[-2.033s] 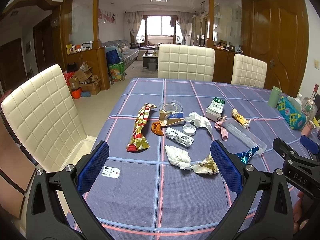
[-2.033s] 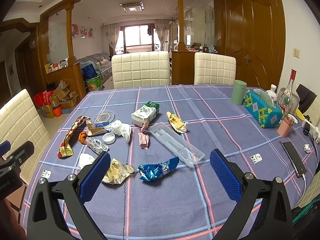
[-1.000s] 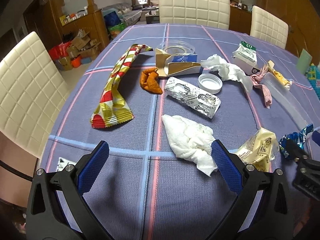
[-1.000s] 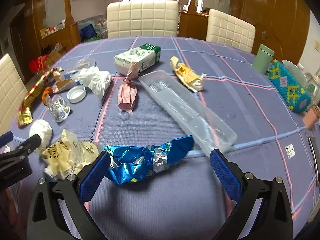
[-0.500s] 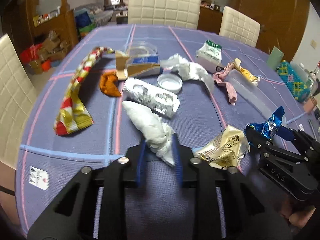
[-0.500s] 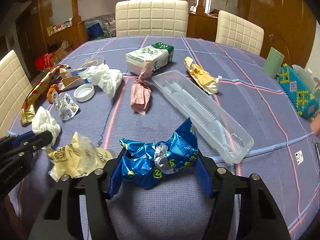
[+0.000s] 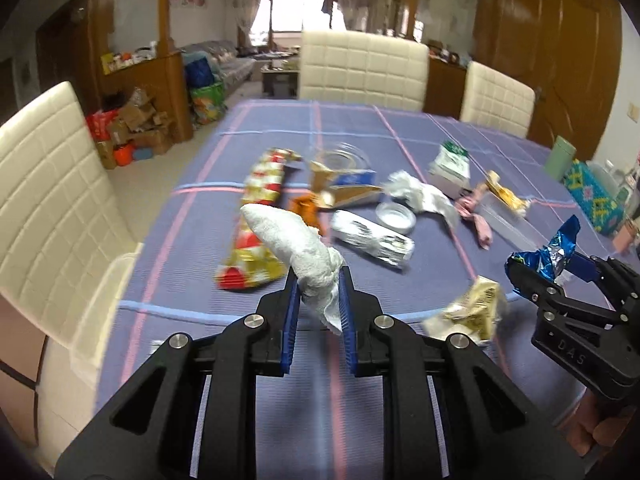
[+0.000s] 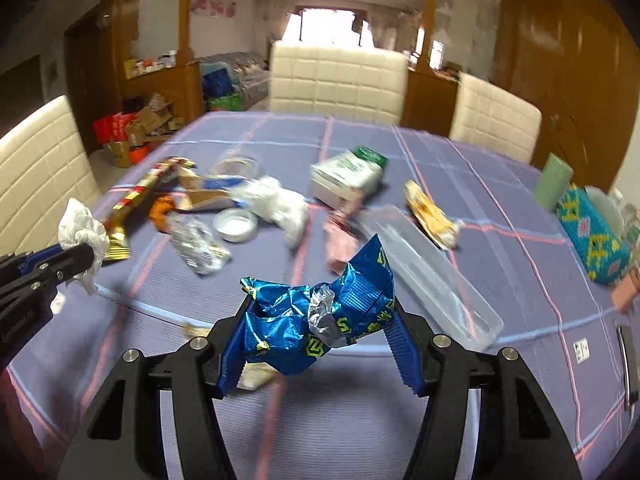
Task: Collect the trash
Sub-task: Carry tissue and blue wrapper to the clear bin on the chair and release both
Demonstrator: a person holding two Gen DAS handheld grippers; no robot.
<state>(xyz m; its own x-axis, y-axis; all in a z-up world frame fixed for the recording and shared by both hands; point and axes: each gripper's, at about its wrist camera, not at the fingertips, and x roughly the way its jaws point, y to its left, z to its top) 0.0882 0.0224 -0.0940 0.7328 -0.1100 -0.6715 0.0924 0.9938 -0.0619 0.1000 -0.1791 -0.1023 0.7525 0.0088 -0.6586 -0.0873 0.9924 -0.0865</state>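
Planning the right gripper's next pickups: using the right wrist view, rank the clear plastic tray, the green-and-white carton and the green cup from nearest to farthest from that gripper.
From the right gripper:
1. Clear plastic tray, just ahead on the right.
2. Green-and-white carton, mid-table, straight ahead.
3. Green cup, far right edge.

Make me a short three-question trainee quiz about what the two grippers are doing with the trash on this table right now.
1. True or false: the left gripper is shut on the crumpled white paper tissue.
2. What does the right gripper hold?
A. the crumpled shiny blue foil wrapper
B. the long clear plastic tray
C. the round white lid
3. Fill in: both held items are lifted ____ the purple checked tablecloth.

Key: 1 true; 2 A; 3 above.
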